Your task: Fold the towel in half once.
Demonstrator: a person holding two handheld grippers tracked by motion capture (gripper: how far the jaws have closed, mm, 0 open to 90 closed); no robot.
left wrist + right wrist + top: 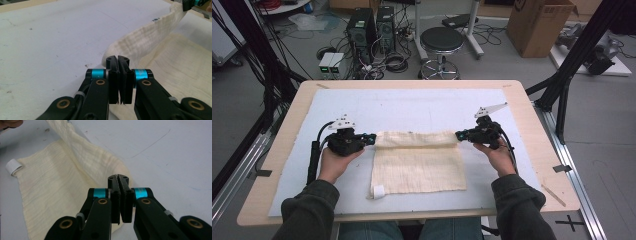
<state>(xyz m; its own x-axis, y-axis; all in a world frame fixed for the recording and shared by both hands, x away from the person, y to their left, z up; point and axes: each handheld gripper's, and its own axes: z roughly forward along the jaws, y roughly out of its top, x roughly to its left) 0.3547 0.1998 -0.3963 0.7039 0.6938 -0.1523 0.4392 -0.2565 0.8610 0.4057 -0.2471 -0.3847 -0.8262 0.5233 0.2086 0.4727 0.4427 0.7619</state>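
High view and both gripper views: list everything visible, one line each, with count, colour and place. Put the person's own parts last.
Cloth: one, cream, mid-table, far edge folded over, held at both far corners.
Label: one, white, cloth's near left corner.
Mat: one, pale blue-white, covering the table.
Table: one, light wood.
Stool: one, black, floor beyond table.
Cardboard box: one, brown, floor far right.
Computer towers: two, black, floor.
Left gripper: black, shut on cloth.
Right gripper: black, shut on cloth.

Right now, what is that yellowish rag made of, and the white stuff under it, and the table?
The cream cloth looks like soft crinkly woven cotton, maybe gauze: fine ribs show, and it droops between the left claw and the right claw. The white mat looks matte, like felt or paper, with faint marks. The table looks like pale wood, by its light tan edge.
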